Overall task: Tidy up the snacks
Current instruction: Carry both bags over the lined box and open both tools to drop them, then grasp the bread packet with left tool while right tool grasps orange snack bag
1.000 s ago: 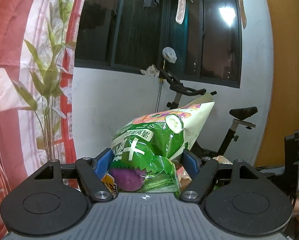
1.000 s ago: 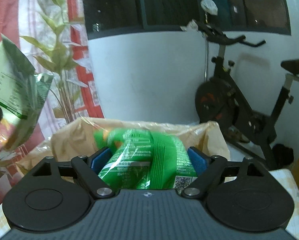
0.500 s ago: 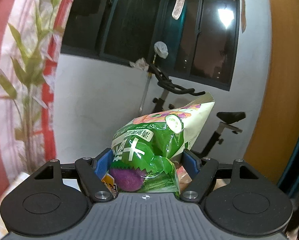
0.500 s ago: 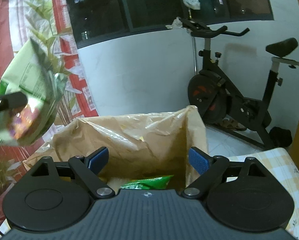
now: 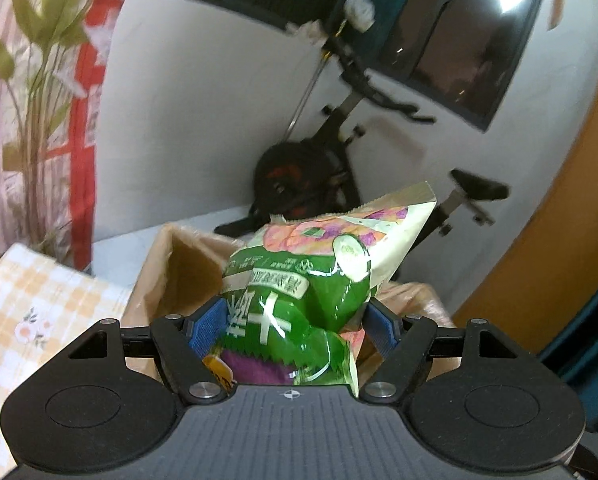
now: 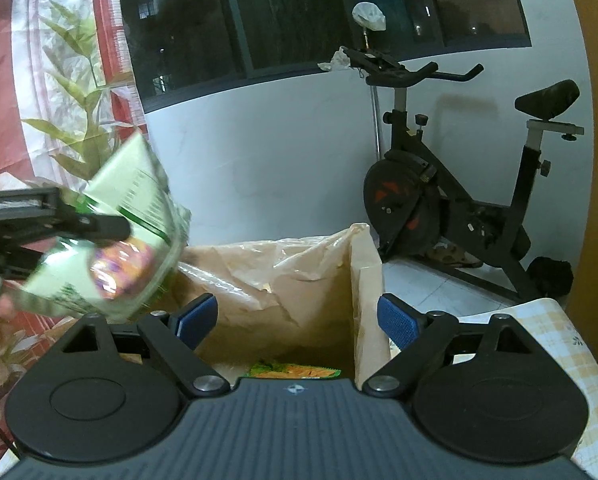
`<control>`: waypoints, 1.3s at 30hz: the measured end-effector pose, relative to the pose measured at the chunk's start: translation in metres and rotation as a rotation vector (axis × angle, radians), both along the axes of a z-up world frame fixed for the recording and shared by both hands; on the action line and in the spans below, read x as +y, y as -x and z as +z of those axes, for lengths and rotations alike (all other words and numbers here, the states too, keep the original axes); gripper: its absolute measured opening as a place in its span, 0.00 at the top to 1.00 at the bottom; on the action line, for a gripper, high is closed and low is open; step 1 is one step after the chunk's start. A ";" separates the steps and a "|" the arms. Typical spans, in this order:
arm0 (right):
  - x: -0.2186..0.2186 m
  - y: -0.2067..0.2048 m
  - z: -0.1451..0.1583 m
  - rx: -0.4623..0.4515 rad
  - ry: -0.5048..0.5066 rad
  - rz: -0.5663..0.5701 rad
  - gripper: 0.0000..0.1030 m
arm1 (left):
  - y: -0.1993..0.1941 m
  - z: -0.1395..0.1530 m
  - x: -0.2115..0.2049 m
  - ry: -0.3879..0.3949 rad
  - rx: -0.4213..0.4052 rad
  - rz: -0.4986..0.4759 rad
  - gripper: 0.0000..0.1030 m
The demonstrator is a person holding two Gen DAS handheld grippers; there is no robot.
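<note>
Between the blue pads of the left tool (image 5: 293, 326), left wrist view: a green snack bag (image 5: 299, 300) is clamped, its white lettering blurred and unreadable. A lined cardboard box (image 5: 171, 268) opens just beyond at 12 o'clock; checked tabletop (image 5: 39, 312) at 9 o'clock; exercise bike (image 5: 319, 176) behind.

Right wrist view: the right tool (image 6: 297, 318) stands apart and empty over the box (image 6: 367, 300), whose near wall rises at 1 o'clock. A green packet (image 6: 295, 370) lies inside. The held bag (image 6: 111, 240) hangs at 10 o'clock above the box rim.
</note>
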State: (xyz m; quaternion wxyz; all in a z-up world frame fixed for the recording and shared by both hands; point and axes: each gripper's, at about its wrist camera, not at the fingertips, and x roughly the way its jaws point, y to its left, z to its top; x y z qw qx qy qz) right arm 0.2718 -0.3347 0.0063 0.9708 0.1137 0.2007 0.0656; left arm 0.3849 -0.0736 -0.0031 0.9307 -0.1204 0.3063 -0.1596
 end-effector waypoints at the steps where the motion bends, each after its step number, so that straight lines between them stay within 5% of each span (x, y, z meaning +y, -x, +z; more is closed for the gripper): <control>1: 0.000 0.000 0.000 0.000 0.000 0.002 0.13 | -0.004 -0.003 0.001 -0.005 0.016 0.012 0.25; 6: -0.002 0.000 -0.002 0.007 -0.003 -0.004 0.13 | -0.011 -0.009 0.015 0.013 0.024 0.036 0.17; 15: -0.001 0.005 -0.002 0.011 -0.012 -0.003 0.13 | 0.014 0.003 0.015 -0.034 -0.050 0.034 0.16; 29: 0.004 0.052 -0.010 -0.004 0.000 0.061 0.13 | 0.099 0.014 0.047 -0.133 -0.184 0.072 0.17; 39: 0.018 0.080 -0.053 0.058 0.048 0.129 0.13 | 0.164 -0.048 0.072 -0.161 -0.104 0.101 0.17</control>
